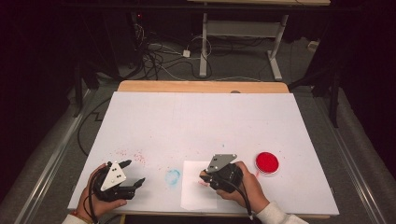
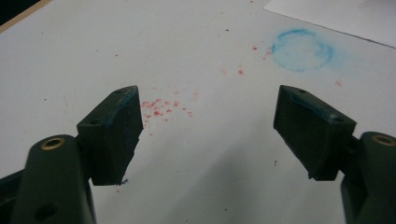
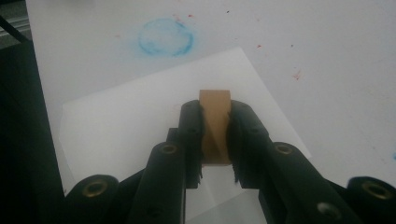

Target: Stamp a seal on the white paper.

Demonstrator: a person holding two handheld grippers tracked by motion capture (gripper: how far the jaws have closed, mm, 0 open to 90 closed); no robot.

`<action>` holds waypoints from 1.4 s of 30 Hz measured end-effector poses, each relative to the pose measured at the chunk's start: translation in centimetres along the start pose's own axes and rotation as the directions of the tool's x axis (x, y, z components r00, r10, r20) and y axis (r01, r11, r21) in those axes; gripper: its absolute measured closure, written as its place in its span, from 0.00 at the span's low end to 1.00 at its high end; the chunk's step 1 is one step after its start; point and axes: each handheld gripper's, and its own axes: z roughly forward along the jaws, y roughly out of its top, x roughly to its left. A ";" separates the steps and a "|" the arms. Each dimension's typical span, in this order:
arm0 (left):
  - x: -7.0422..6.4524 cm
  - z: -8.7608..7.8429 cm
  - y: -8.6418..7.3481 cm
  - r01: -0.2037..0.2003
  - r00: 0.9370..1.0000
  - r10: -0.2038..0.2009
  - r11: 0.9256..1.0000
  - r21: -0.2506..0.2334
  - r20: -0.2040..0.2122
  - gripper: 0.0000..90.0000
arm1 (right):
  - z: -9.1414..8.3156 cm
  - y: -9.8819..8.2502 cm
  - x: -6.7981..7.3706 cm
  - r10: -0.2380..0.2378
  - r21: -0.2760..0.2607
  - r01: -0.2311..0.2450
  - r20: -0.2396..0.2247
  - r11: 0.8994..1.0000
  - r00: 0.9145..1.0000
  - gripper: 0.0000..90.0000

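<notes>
Nearest the camera in the right gripper view, the right hand-held gripper [image 3: 215, 140] is clenched on a small tan wooden block [image 3: 215, 122], most likely a stamp, gripped by its sides and poised over the white sheet of paper [image 3: 135, 116]. In the high view that sheet [image 1: 195, 189] lies at the near edge of the tabletop [image 1: 196, 121], with the right hand-held gripper [image 1: 205, 177] over its right part. The red ink pad [image 1: 267, 162] sits just to the right of that hand, and a blue ring-shaped smudge [image 1: 173, 176] marks the tabletop just left of the sheet.

The left hand-held gripper [image 1: 135, 175] rests at the near left, released, with nothing between its jaws; in its own view the pads [image 2: 116, 135] stand wide apart over a scatter of red specks [image 2: 161, 108].

The main risk, as I judge it, is the loose sheet: nothing pins it down, so a press that lands at a slant could push it sideways and smear the print, or lift it with the block on the way up. The grip covers only part of the block's sides, so a hard push could make it twist or slide up between the pads. Whether the block's underside touches the paper yet cannot be told. A press too near the sheet's right edge could also ink the tabletop.
</notes>
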 end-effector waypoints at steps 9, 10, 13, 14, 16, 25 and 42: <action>0.0 0.2 0.0 0.001 1.000 -0.001 1.000 0.003 0.007 0.26 | -1.7 0.1 -0.5 0.007 -0.044 -0.006 0.023 0.999 1.000 0.85; 0.1 0.2 -0.1 0.004 1.000 -0.004 1.000 0.004 0.008 0.26 | -1.8 0.2 -0.6 0.005 -0.046 -0.004 0.027 0.999 1.000 0.85; 0.2 0.3 -0.2 0.005 1.000 -0.005 1.000 0.008 0.010 0.26 | -2.1 0.3 -0.8 0.007 -0.053 -0.006 0.029 0.999 1.000 0.84; 0.2 0.3 -0.2 0.006 1.000 -0.006 1.000 0.007 0.011 0.26 | -2.2 0.3 -0.8 0.007 -0.054 -0.005 0.030 0.999 1.000 0.84; 0.3 0.3 -0.3 0.010 1.000 -0.010 1.000 0.007 0.013 0.26 | -2.2 0.4 -0.9 0.007 -0.059 -0.006 0.028 0.998 1.000 0.84; 0.3 0.7 -0.2 -0.006 1.000 0.006 1.000 0.008 0.018 0.26 | -2.6 0.3 -1.2 0.004 -0.061 -0.002 0.040 0.998 0.999 0.84; 0.1 0.4 -0.4 0.002 1.000 -0.002 1.000 0.017 0.022 0.26 | -3.3 0.5 -1.5 0.014 -0.078 -0.010 0.056 0.997 0.998 0.84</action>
